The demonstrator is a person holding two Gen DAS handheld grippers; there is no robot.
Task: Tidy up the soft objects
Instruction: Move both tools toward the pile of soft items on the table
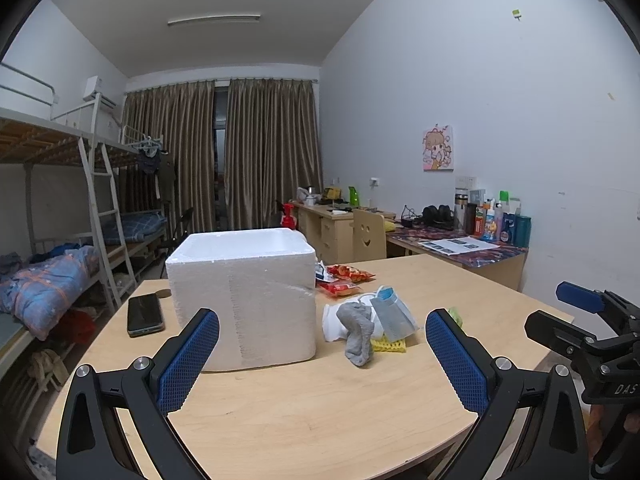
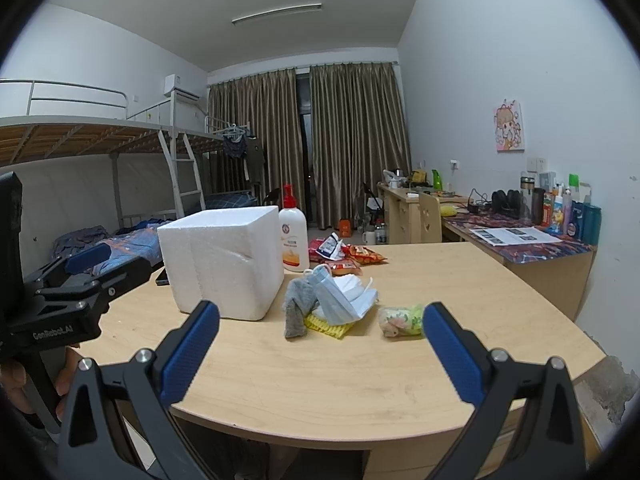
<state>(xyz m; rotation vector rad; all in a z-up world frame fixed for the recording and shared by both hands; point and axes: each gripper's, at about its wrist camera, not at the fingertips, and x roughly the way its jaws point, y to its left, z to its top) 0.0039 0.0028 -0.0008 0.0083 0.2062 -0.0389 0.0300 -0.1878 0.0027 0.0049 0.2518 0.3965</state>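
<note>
We hold both tongs spread and empty, low at the near edge of the table [image 2: 400, 360]. In the right wrist view the right tongs [image 2: 320, 348] face the soft pile at frame centre: a grey sock [image 2: 297, 308] hanging down, a blue mask [image 2: 334, 300] and a yellow cloth [image 2: 326, 326] under them. A green-white bundle [image 2: 402, 320] lies just beside the right pad. The left tongs [image 1: 322, 354] see the pile right of centre. The foam box [image 1: 244, 296] stands left of it; phone [image 1: 144, 314], bottle [image 2: 293, 240] and snack packets [image 2: 360, 258] lie beyond.
</note>
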